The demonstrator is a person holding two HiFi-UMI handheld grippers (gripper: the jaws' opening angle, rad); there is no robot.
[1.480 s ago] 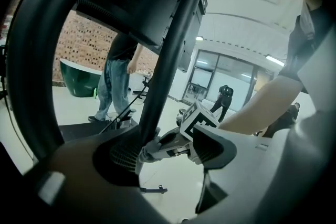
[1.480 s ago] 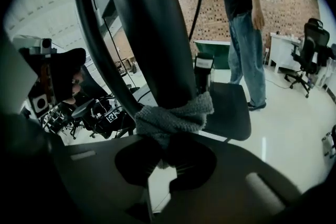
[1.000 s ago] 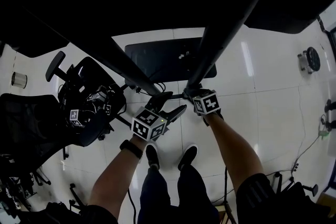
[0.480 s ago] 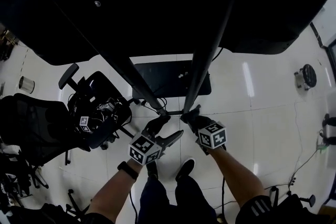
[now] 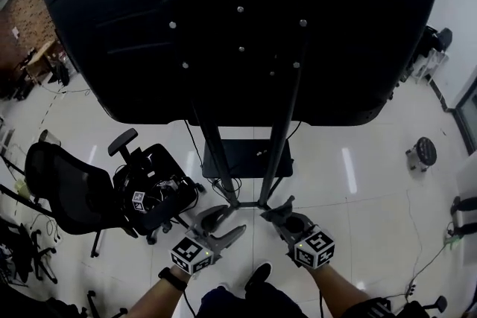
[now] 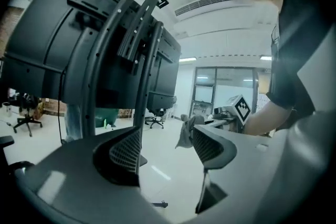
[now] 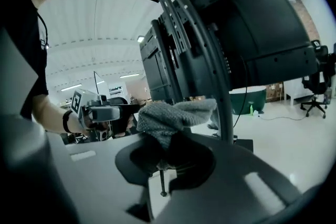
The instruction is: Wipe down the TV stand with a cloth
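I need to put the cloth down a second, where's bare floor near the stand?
Bare tile floor lies right of the stand's base, out to the round stool. The left is crowded: office chairs and gear.

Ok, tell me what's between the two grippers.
Head view: only bare floor between left gripper and right gripper, just short of the TV stand.

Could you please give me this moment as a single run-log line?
left hand-held gripper: open, empty | right hand-held gripper: shut on grey cloth | cloth by TV stand upright, contact unclear
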